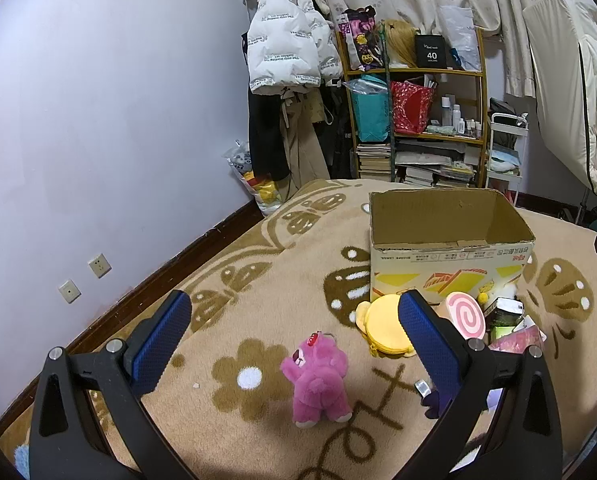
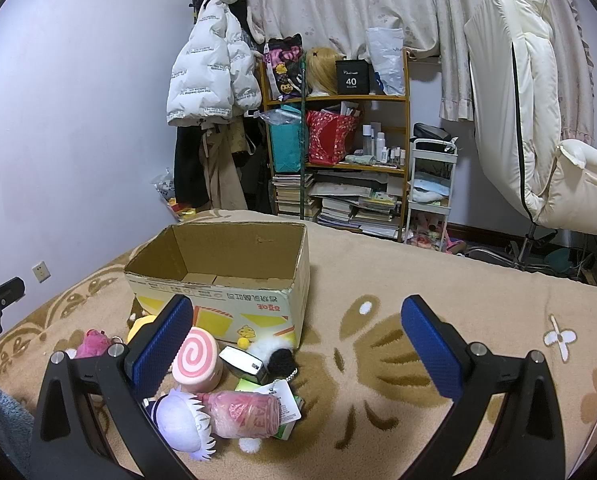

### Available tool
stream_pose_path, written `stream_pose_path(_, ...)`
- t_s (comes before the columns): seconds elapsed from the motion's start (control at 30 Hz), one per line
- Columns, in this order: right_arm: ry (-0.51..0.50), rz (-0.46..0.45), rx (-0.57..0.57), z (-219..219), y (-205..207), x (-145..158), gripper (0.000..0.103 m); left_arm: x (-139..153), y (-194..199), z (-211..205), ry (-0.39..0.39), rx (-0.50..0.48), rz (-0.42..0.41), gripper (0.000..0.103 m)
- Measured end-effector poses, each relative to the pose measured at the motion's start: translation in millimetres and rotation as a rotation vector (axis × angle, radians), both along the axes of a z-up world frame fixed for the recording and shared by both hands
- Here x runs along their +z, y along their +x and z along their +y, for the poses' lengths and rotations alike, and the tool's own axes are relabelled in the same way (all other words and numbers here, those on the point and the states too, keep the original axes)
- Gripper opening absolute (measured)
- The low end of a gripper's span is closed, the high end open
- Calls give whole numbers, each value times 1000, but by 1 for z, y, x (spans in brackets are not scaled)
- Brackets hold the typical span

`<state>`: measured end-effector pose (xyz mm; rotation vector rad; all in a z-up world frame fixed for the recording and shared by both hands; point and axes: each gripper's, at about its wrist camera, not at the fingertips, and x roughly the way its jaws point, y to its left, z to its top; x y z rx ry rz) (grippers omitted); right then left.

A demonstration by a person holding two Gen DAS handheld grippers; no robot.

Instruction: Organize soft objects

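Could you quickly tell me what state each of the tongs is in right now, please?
Left tongs: open, holding nothing, above the pink plush bear.
Right tongs: open, holding nothing, beside the toy pile.

The right finger (image 1: 430, 340) of the left wrist view covers part of the yellow round plush (image 1: 384, 330). The swirl plush (image 2: 196, 356) is half behind a finger too. The box print (image 2: 240, 308) is too small to read.

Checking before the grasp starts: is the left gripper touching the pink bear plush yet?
Apart. The left wrist view shows the pink bear plush standing on carpet between the open left gripper, bare carpet either side.
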<state>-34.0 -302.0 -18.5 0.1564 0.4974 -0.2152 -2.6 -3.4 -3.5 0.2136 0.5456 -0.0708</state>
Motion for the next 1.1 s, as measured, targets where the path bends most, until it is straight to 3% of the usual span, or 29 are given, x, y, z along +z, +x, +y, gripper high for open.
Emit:
stream_pose_path(0.77,1,3,-1,1,1,-2,103,0,4,4,5,8,15,102)
stream_pose_path(1.1,8,6,16,7,7,-14,103,-5,26,1,19,19,85,102)
